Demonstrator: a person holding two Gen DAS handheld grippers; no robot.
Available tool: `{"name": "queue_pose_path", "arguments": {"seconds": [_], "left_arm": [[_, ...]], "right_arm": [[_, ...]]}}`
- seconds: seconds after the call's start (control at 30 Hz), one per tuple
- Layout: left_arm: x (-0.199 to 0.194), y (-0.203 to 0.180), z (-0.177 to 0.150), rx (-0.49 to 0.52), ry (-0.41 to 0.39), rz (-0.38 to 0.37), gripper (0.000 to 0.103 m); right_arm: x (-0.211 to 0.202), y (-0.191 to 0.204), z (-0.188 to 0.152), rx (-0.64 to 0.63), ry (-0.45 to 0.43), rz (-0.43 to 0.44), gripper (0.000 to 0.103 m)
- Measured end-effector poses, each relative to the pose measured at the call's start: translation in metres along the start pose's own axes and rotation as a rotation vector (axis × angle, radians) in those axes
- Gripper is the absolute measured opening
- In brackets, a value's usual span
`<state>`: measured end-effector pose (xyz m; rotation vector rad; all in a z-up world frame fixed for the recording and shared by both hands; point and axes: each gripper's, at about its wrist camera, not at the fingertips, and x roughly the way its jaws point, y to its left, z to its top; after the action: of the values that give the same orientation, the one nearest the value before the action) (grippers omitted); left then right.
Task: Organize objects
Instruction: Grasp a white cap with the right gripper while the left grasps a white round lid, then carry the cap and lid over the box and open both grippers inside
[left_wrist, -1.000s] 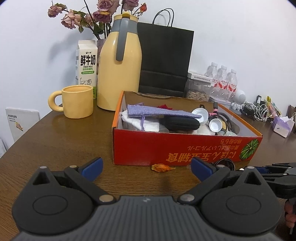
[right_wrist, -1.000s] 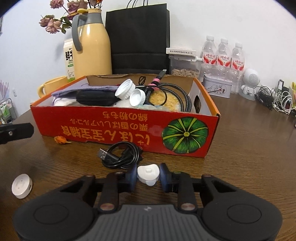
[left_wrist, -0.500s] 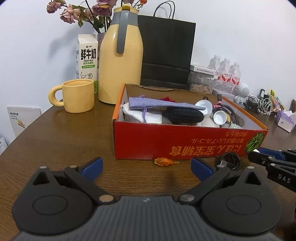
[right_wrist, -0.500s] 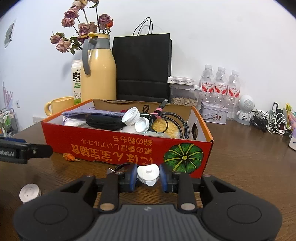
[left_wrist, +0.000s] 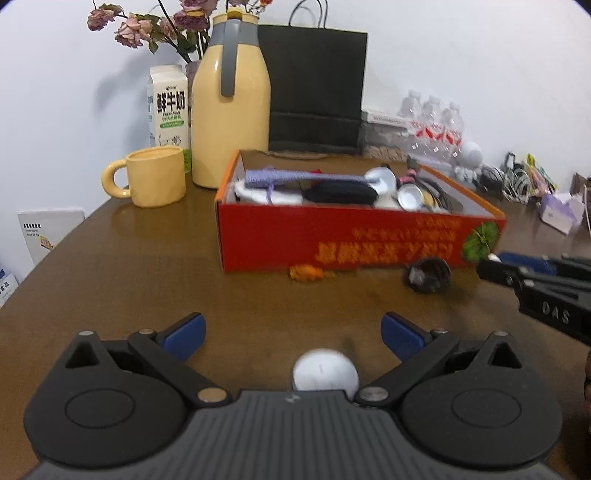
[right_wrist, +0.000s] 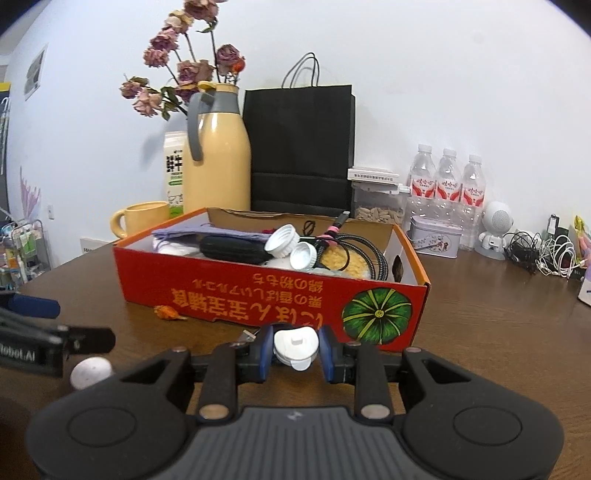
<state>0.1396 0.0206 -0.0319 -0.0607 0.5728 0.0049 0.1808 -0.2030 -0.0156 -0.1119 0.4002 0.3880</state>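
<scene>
A red cardboard box (left_wrist: 369, 243) (right_wrist: 236, 295) full of small items stands mid-table. My right gripper (right_wrist: 296, 349) is shut on a small white cap (right_wrist: 295, 344), held above the table in front of the box; its fingers also show in the left wrist view (left_wrist: 517, 273). My left gripper (left_wrist: 291, 330) is open and empty, with a white round disc (left_wrist: 325, 373) (right_wrist: 90, 372) lying on the table between its fingers. A coiled black cable (left_wrist: 428, 275) lies by the box's front right corner. An orange dried petal (left_wrist: 306, 272) (right_wrist: 168, 312) lies against the box front.
Behind the box stand a yellow mug (left_wrist: 155, 181), a milk carton (left_wrist: 170, 110), a yellow thermos jug (left_wrist: 231, 110) and a black paper bag (left_wrist: 314, 92). Water bottles (right_wrist: 447, 184), a tin (right_wrist: 436, 236) and tangled cables (right_wrist: 543, 251) sit at the back right.
My right gripper has risen with the white cap, so the box sits lower in its view. My left gripper has pulled back, and the white disc now shows between its fingers.
</scene>
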Motion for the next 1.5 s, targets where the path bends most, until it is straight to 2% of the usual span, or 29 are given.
{"name": "queue_pose_path", "arguments": {"seconds": [0.27,0.57,0.67,0.7,0.73,1.1,1.5], "left_arm": [[-0.009,-0.007,-0.017,0.019,0.046,0.005,0.102],[0.002,-0.014,-0.018,0.022,0.087,-0.001,0.080],[0.005,-0.018,-0.017,0.038,0.079,0.014,0.061],[0.005,-0.020,-0.017,0.046,0.074,0.016,0.045],[0.004,-0.021,-0.017,0.051,0.069,0.011,0.041],[0.005,-0.018,-0.003,0.008,0.037,0.005,0.040],[0.019,-0.030,0.066,0.005,-0.111,-0.025,0.040]], "right_arm": [[-0.018,0.005,-0.007,-0.014,-0.015,0.019,0.025],[-0.021,0.006,-0.010,-0.020,-0.014,0.021,0.025],[-0.021,0.006,-0.010,-0.021,-0.015,0.023,0.025],[-0.021,0.006,-0.010,-0.021,-0.015,0.024,0.025],[-0.021,0.006,-0.010,-0.021,-0.014,0.025,0.025],[-0.023,0.004,-0.006,-0.008,-0.034,0.023,0.025],[-0.002,-0.004,0.039,-0.014,-0.089,-0.001,0.025]]}}
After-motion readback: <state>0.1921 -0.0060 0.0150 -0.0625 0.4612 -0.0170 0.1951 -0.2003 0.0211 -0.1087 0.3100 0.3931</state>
